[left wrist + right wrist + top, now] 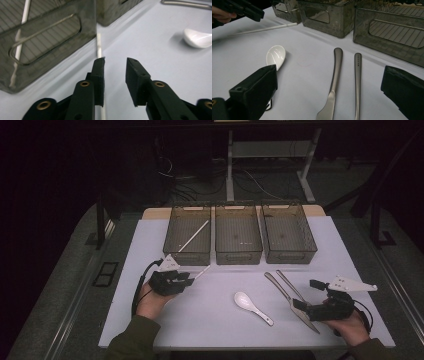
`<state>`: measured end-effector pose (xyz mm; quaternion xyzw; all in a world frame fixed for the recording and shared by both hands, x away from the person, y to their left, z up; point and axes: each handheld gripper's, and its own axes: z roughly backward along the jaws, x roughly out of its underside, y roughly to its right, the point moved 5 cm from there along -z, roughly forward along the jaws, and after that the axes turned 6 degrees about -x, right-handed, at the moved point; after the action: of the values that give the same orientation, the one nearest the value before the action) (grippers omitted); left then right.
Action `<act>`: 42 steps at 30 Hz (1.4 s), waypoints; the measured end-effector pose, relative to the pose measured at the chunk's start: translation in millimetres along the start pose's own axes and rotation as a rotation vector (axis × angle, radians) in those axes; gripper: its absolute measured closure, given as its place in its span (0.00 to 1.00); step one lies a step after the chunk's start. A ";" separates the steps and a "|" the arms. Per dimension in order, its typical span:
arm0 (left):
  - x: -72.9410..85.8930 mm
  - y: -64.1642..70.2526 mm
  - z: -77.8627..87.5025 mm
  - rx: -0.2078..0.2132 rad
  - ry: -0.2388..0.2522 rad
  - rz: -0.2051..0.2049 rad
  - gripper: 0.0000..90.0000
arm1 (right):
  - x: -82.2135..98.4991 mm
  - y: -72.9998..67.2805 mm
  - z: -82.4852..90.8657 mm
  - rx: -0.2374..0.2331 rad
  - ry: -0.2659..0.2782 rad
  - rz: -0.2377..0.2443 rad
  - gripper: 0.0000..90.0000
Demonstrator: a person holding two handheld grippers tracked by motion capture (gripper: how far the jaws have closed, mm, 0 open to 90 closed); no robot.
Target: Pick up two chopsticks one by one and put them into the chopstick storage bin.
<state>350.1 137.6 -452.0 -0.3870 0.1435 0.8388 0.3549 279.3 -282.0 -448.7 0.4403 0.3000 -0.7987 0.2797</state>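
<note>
White table (210, 320) in a dark room. Left gripper (115, 62) jaws part open, nothing clamped, a white chopstick (99, 47) on the table running under its left jaw beside the leftmost grey bin (189, 235); right gripper (329, 82) jaws wide open and empty over a knife (334, 82). Second handle (357, 75) has tiny stamped writing, unreadable; white spoon (250, 305) lies between the grippers.

High view looks forward and down over the whole white tabletop (210, 320). Both gripper views sit low and close over it, sharing the white ceramic spoon (197, 38) and smoky translucent plastic bins (324, 15).
</note>
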 end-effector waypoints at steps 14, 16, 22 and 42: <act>13.8 -7.1 -10.9 0.029 -0.080 0.031 0.85 | 0.0 -0.4 0.1 0.000 -0.001 0.002 0.01; 15.6 -7.2 -12.1 0.028 -0.090 0.029 0.86 | 0.0 -0.3 0.3 0.001 -0.001 0.002 0.01; 18.5 -9.3 -13.3 0.025 -0.112 0.021 0.89 | 0.0 -0.4 0.4 0.003 0.000 0.003 0.01; 22.5 -4.1 -15.9 -0.020 -0.152 -0.032 0.93 | 0.3 -0.5 0.0 0.003 -0.002 0.004 0.01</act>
<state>351.5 143.2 -479.3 -0.3280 0.1014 0.8615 0.3741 278.8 -281.6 -448.8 0.4405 0.2973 -0.7991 0.2811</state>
